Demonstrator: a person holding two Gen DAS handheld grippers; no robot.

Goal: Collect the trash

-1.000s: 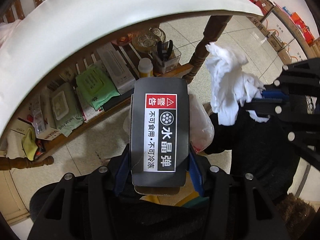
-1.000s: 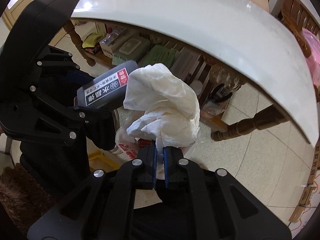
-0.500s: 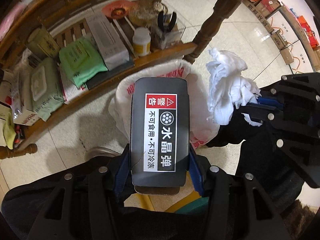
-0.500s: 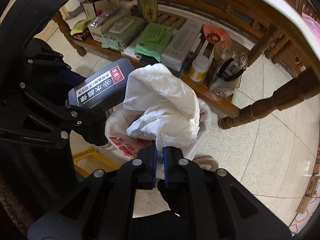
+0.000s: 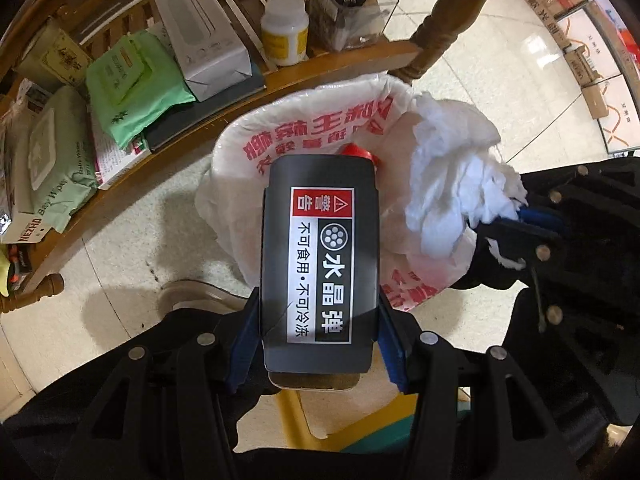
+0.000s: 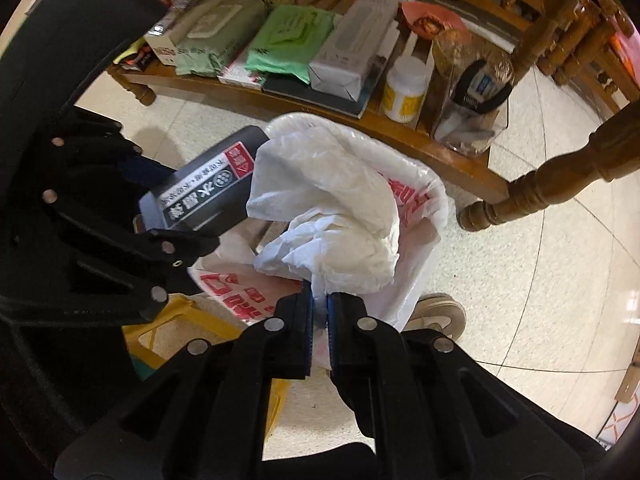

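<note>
My left gripper [image 5: 318,336] is shut on a dark grey box [image 5: 320,256] with a red and white warning label, held over the mouth of a white trash bag [image 5: 320,128] with red print. The box also shows in the right wrist view [image 6: 200,196]. My right gripper [image 6: 319,320] is shut on a wad of crumpled white tissue [image 6: 340,232], held above the same bag [image 6: 420,208]. The tissue shows in the left wrist view [image 5: 452,184] at the bag's right rim, with the right gripper [image 5: 516,220] behind it. A red cap [image 5: 356,151] lies inside the bag.
A low wooden shelf [image 5: 160,148] behind the bag holds wet-wipe packs [image 5: 132,84], a white box [image 5: 200,36], a white jar [image 5: 285,30] and a clear container [image 5: 352,8]. A wooden table leg [image 6: 560,184] stands to the right. A shoe [image 6: 438,314] and a yellow stool [image 6: 176,328] are near the bag.
Both grippers have dropped from table height down towards the floor. The trash bag now lies directly beneath the box and the tissue. Both grips are unchanged.
</note>
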